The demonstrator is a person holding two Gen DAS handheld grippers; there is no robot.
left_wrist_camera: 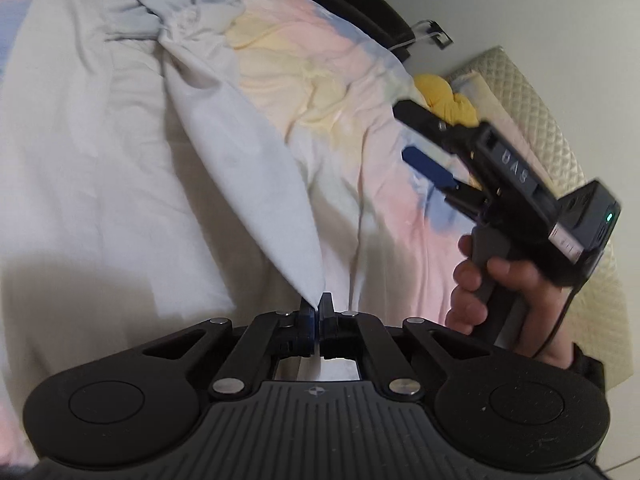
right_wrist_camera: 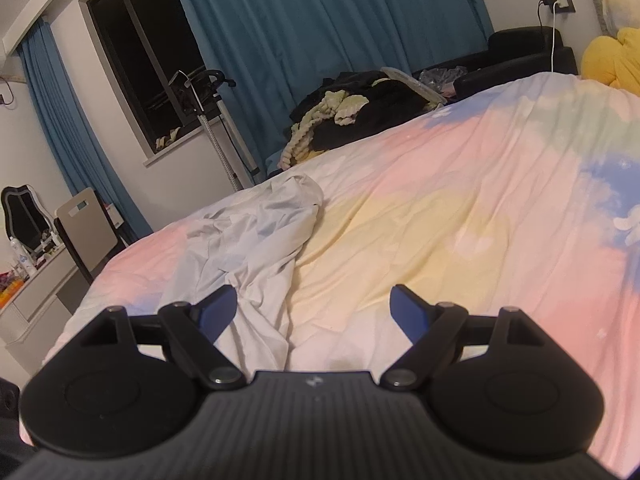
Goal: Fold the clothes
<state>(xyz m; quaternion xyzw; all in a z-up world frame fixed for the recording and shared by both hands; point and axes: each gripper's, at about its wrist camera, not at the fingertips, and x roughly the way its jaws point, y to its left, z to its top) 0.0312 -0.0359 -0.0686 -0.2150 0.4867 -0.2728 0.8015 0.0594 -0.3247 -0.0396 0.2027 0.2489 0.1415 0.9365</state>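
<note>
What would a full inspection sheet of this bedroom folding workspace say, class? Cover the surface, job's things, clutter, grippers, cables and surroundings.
Surface: pastel pink, yellow and blue bedspread, wrinkled.
Job's things: white crumpled cloth garment, one corner lifted.
Clutter: dark clothes pile beyond the bed; yellow plush cushion near the headboard.
Grippers: left gripper shut on the garment's corner; right gripper open, holding nothing.
Cables: white charger cable hanging from a wall socket.
Surroundings: teal blue curtains, dark window.
</note>
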